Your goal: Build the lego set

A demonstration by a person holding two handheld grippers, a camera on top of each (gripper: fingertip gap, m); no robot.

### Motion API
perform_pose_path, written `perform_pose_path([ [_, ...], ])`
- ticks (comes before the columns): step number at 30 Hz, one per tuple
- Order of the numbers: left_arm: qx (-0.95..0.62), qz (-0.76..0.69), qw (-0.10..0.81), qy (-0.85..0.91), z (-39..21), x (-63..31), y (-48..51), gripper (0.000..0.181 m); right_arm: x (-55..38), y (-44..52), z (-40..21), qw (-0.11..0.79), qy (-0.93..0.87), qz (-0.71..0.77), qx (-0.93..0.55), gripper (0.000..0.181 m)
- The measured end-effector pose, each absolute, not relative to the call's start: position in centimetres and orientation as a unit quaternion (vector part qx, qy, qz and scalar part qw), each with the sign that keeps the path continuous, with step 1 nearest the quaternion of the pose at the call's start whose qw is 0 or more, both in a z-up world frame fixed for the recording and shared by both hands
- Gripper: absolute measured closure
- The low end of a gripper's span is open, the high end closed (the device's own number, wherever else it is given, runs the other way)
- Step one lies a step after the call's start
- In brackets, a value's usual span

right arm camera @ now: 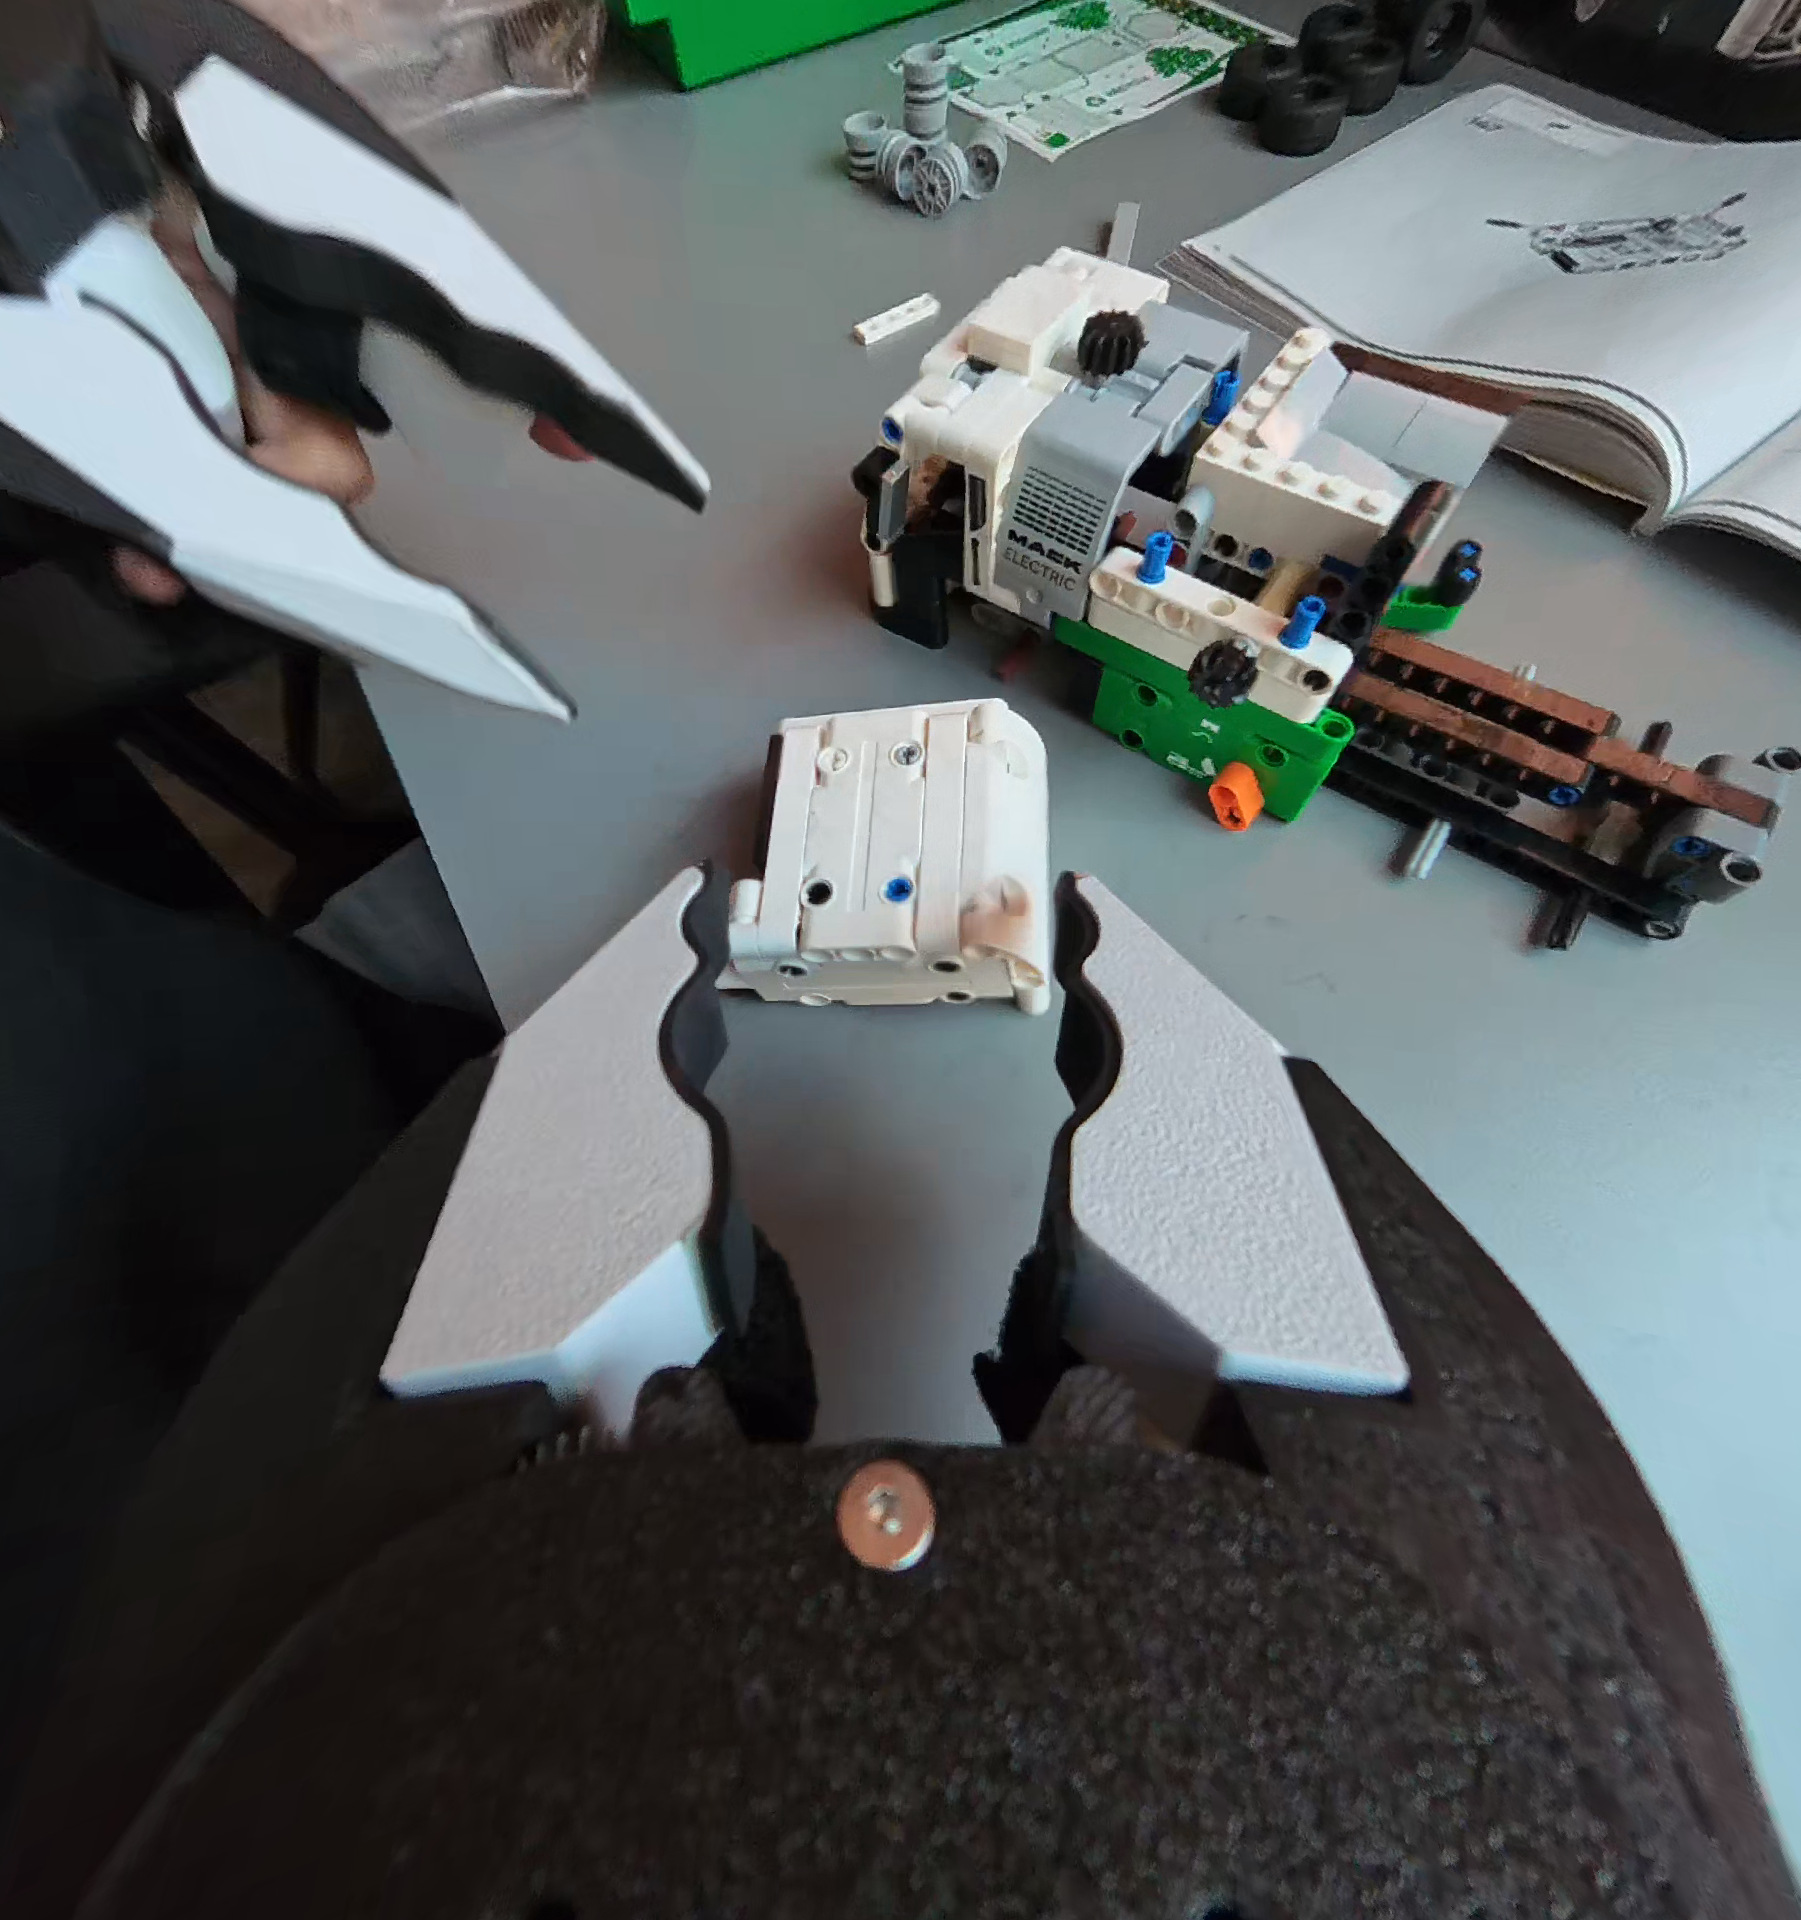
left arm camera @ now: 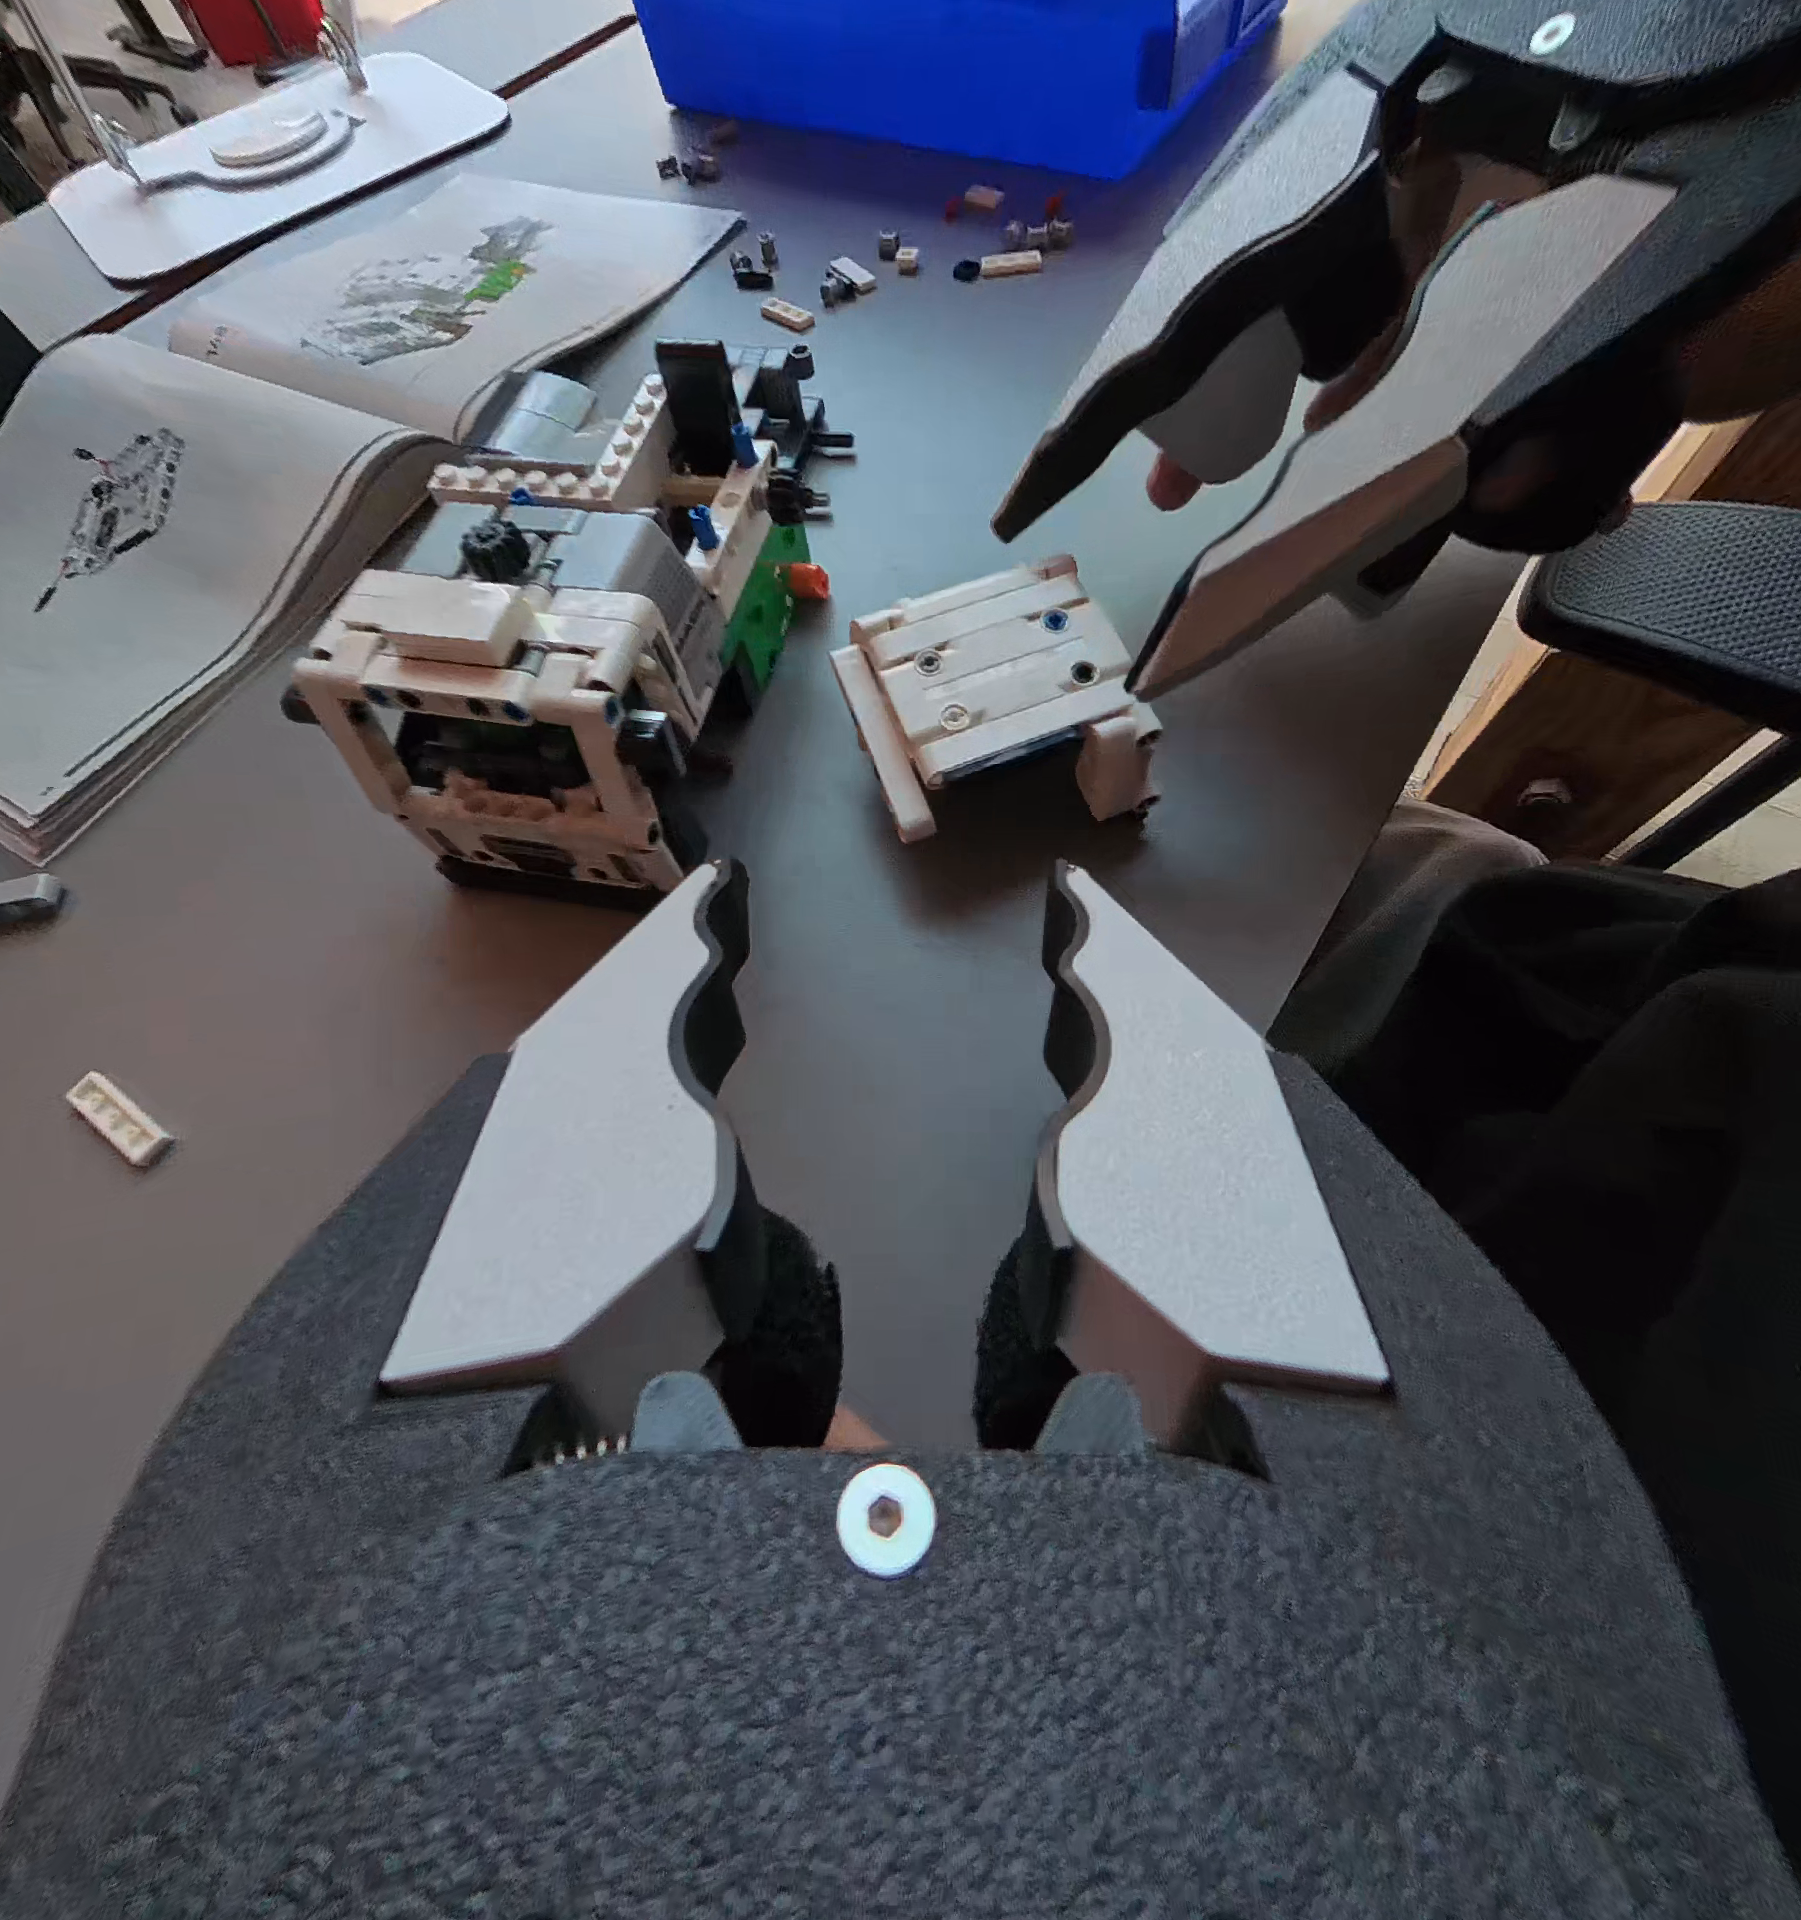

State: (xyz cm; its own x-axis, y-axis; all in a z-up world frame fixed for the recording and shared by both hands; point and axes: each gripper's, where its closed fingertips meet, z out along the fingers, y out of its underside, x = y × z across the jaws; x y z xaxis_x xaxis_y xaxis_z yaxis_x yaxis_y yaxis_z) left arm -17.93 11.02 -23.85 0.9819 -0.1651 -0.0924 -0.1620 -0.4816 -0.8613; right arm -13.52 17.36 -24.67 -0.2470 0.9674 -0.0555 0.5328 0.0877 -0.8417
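Note:
A half-built white, grey and green lego truck (left arm camera: pixel 563 644) (right arm camera: pixel 1187 540) stands on the dark table. A separate white panel assembly (left arm camera: pixel 989 686) (right arm camera: pixel 896 862) lies flat beside it. My left gripper (left arm camera: pixel 885 883) is open and empty, hovering over bare table just in front of the truck's cab and the panel. My right gripper (right arm camera: pixel 885 883) is open, its fingertips on either side of the panel's near end, not closed on it. The right gripper also shows in the left wrist view (left arm camera: pixel 1072 603), tips just above the panel. The left gripper shows blurred in the right wrist view (right arm camera: pixel 626 603).
An open instruction book (left arm camera: pixel 200 540) (right arm camera: pixel 1561 312) lies by the truck. A blue bin (left arm camera: pixel 937 73) stands at the back with several small loose pieces (left arm camera: pixel 875 270) before it. A white plate piece (left arm camera: pixel 119 1117) lies at left. Grey hubs (right arm camera: pixel 922 145) and black tyres (right arm camera: pixel 1332 62) lie beyond. A chair armrest (left arm camera: pixel 1706 613) is at right. My right tips are about 25 cm from the white plate piece (left arm camera: pixel 119 1117), my left tips only 15 cm. It is also in sight in the right wrist view (right arm camera: pixel 894 315).

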Motion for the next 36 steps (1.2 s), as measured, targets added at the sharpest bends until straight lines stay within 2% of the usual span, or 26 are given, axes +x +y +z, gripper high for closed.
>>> perform_pose_path([
  [5, -0.876, 0.007, 0.476, 0.083, -25.8, -16.5, 12.6, 0.114, -12.2, 17.1, -26.4, 0.195, -0.693, 0.408, -0.562, 0.111],
  [9, -0.880, 0.005, 0.466, 0.092, -26.5, -16.0, 13.9, 0.109, -12.4, 16.8, -27.1, 0.233, -0.707, 0.376, -0.551, 0.100],
  [15, -0.886, -0.012, 0.454, 0.096, -26.8, -15.3, 15.0, 0.112, -12.3, 17.1, -28.4, 0.279, -0.736, 0.297, -0.541, 0.099],
  [20, -0.890, -0.041, 0.445, 0.085, -26.6, -14.9, 15.5, 0.112, -12.6, 17.5, -28.4, 0.279, -0.728, 0.296, -0.551, 0.105],
  [22, -0.890, -0.053, 0.446, 0.073, -26.3, -15.2, 15.5, 0.116, -12.6, 17.7, -28.1, 0.283, -0.727, 0.304, -0.546, 0.103],
  [30, -0.895, -0.036, 0.435, 0.092, -26.7, -16.6, 15.3, 0.155, -13.1, 18.2, -26.7, 0.267, -0.732, 0.368, -0.507, 0.102],
  [36, -0.886, 0.035, 0.446, 0.123, -26.7, -17.2, 15.5, 0.170, -14.2, 18.3, -27.0, 0.270, -0.736, 0.361, -0.506, 0.104],
])
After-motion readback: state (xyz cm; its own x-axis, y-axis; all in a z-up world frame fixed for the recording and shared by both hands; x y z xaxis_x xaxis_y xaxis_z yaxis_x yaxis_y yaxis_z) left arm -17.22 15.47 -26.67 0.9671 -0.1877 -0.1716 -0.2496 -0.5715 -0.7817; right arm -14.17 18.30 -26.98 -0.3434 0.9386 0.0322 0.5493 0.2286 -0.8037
